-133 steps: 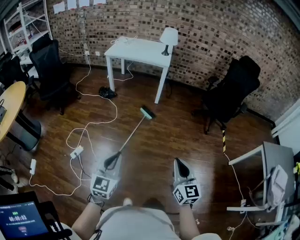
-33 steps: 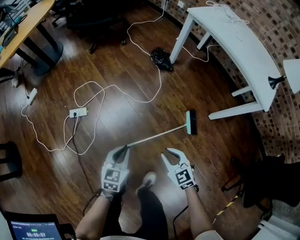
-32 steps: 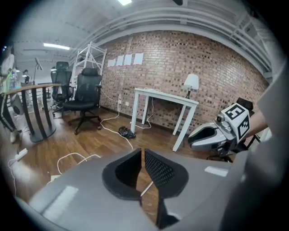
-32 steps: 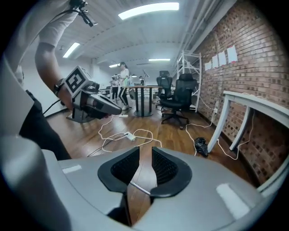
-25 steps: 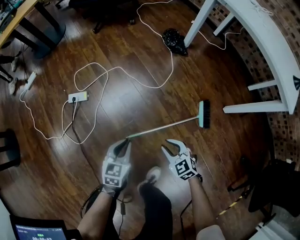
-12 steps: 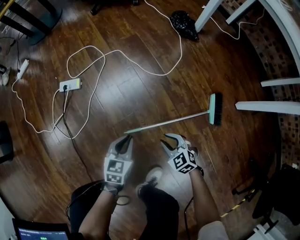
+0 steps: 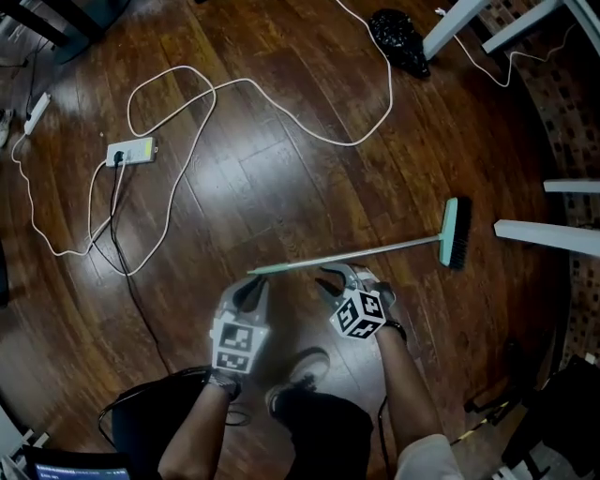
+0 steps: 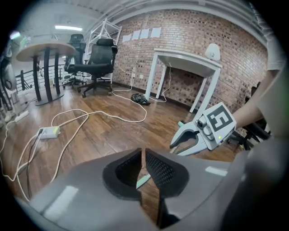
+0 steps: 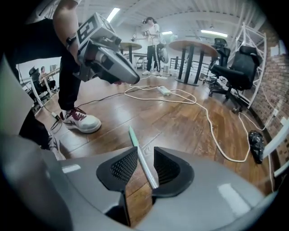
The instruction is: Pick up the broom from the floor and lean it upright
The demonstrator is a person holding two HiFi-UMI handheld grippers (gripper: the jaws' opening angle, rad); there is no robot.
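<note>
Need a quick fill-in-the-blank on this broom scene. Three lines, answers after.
1. The broom lies flat on the wooden ___.
2. Its brush head points toward the ___ table legs.
3. A ___ bag lies near the upper table leg.

Missing words: floor; white; black.

Place: it looked like an open-plan office or lab workspace.
Walls: an exposed brick wall (image 8: 180,40) ran along the back.
Seating: black swivel office chairs (image 8: 97,56) stood about.
Furniture: a round bench (image 8: 43,49), a white bench (image 8: 187,58) and a white shelving rack (image 8: 106,34) were there.
Floor: a power strip (image 7: 129,152) and a white cable (image 7: 352,144) lay on the wooden floor (image 7: 281,206).
Lighting: ceiling strip lights (image 9: 216,32) were on.
</note>
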